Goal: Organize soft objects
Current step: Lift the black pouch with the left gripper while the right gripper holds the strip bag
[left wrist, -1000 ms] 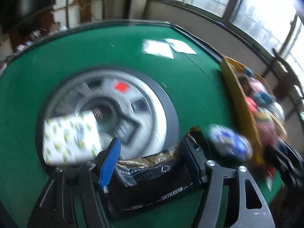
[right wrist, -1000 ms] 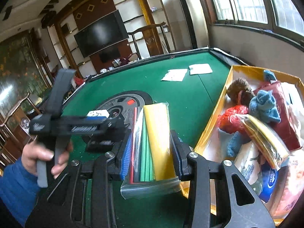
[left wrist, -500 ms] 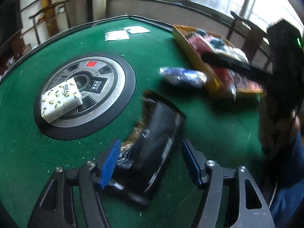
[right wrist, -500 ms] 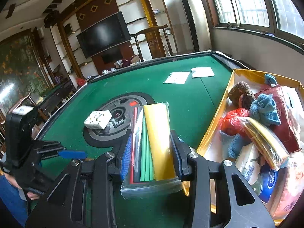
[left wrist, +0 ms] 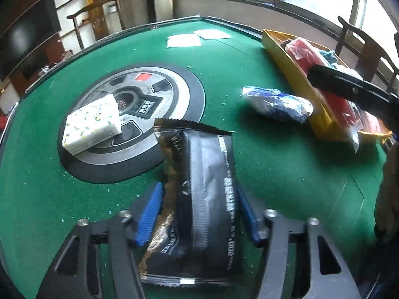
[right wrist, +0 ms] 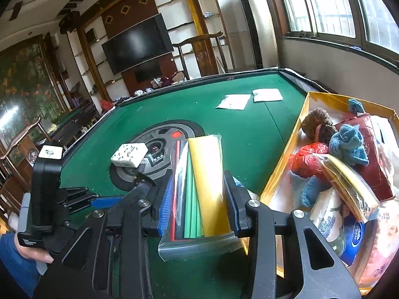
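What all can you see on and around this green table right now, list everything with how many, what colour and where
black packet: 1, black and gold, between the closing left jaws
zip bag of sheets: 1, clear with yellow, green, red, in the right gripper
tissue pack: 1, white with yellow specks, on the centre disc
centre disc: 1, grey and black, mid table
blue and white packet: 1, on the felt beside the box
yellow box: 1, table's edge, full of soft items
papers: 2, white, far side
table: 1, green felt
chair: 1, dark wood, behind the table
television: 1, black, on the wall
left gripper: 1, black, blue pads
right gripper: 1, black, blue pads
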